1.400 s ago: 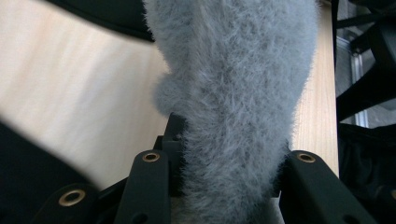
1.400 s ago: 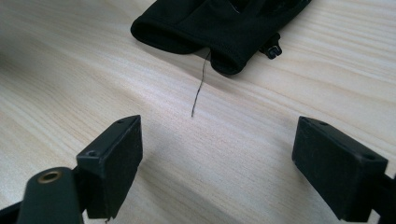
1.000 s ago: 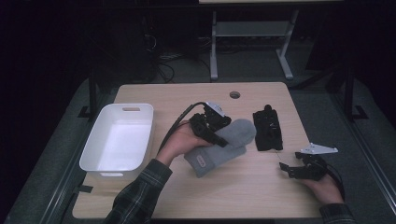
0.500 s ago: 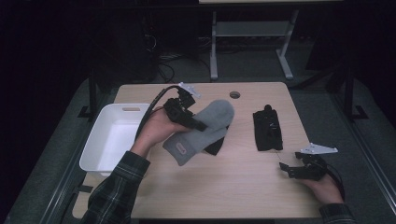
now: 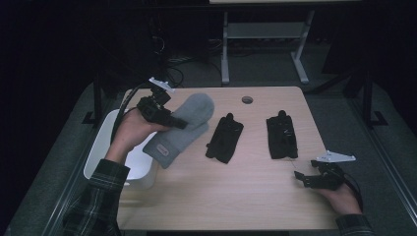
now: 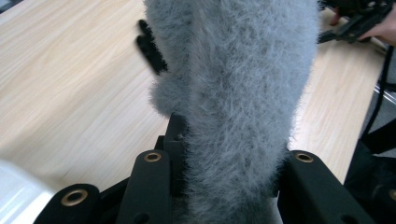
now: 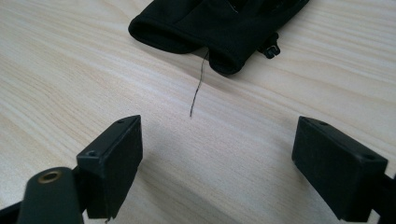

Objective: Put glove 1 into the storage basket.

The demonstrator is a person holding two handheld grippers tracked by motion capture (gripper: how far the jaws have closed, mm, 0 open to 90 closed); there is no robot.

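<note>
A fuzzy grey mitten (image 5: 184,129) hangs above the table's left side, gripped near its middle by my left gripper (image 5: 169,120). In the left gripper view the mitten (image 6: 233,93) fills the space between both jaws, pressed on each side. Two black gloves lie flat on the wooden table: one (image 5: 224,137) at the centre, the other (image 5: 282,136) to its right. My right gripper (image 5: 302,179) rests low at the table's front right, open, nothing between its jaws. In the right gripper view the cuff of a black glove (image 7: 224,28) lies ahead, a loose thread trailing from it.
A white rectangular bin (image 5: 101,147) stands at the table's left edge, partly behind my left forearm. A round cable hole (image 5: 247,100) sits near the far edge. Dark floor and a desk frame lie beyond the table.
My left gripper carried the grey mitten leftward and upward, from beside the right black glove toward the white bin, uncovering the centre black glove. The right gripper stayed in place.
</note>
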